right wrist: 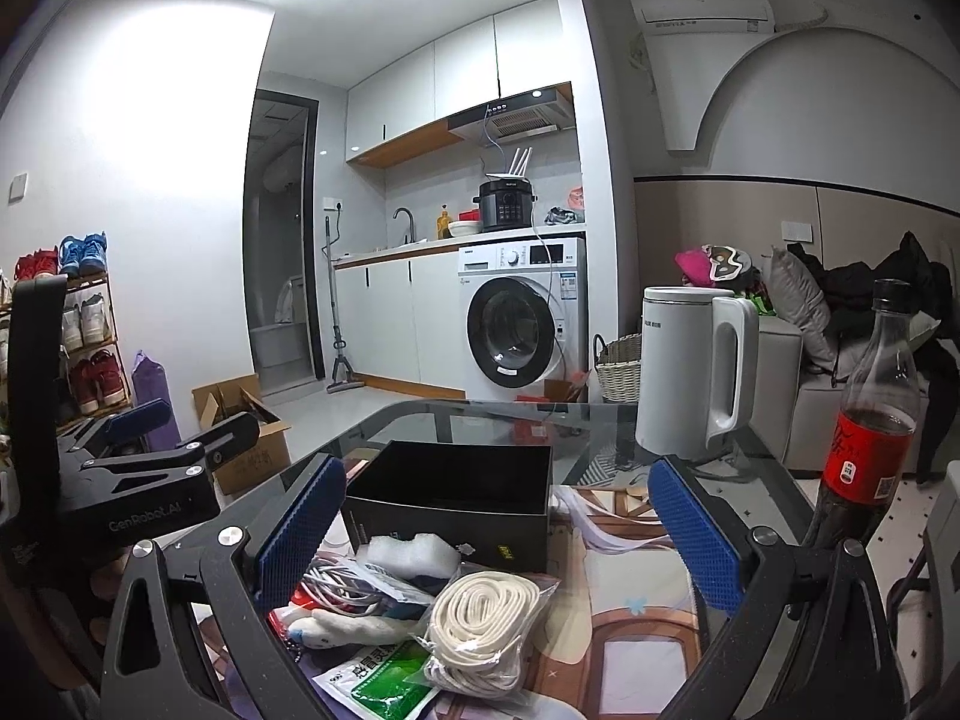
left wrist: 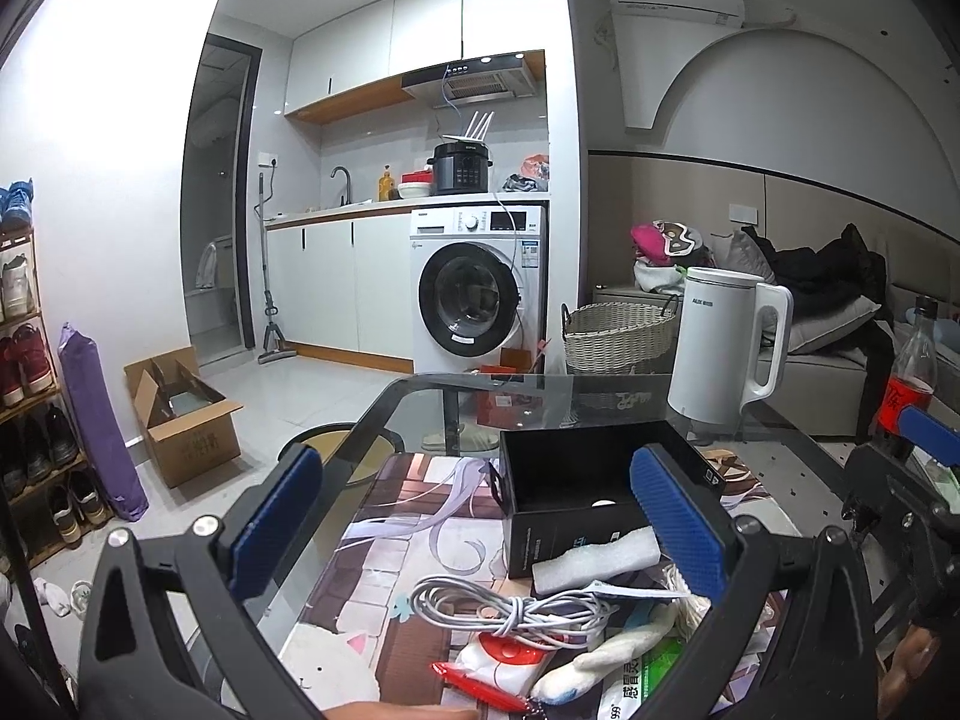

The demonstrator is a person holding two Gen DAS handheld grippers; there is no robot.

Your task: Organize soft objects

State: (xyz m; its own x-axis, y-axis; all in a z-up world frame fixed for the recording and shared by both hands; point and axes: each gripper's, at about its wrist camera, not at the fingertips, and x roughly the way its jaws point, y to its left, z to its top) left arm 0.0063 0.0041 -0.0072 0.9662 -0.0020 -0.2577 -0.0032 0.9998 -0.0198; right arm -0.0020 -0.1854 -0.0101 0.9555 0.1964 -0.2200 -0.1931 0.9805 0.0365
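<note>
A pile of soft things lies on the printed mat before an open black box [left wrist: 591,483] [right wrist: 456,495]. It holds a white foam piece [left wrist: 597,561] [right wrist: 411,555], a coiled grey cable [left wrist: 510,609] [right wrist: 336,585], a small plush toy [left wrist: 606,657] [right wrist: 354,627], a bagged coil of white cord [right wrist: 480,621], a red-and-white packet [left wrist: 504,669] and a green-and-white packet [right wrist: 384,675]. My left gripper [left wrist: 480,522] is open and empty above the pile. My right gripper [right wrist: 498,531] is open and empty above the pile too.
A white kettle [left wrist: 723,348] [right wrist: 690,372] and a cola bottle [right wrist: 870,420] [left wrist: 909,384] stand on the glass table [right wrist: 600,426] at the back right. A wicker basket [left wrist: 618,333], washing machine [left wrist: 477,288], cardboard box [left wrist: 180,414] and shoe rack [left wrist: 30,396] are beyond.
</note>
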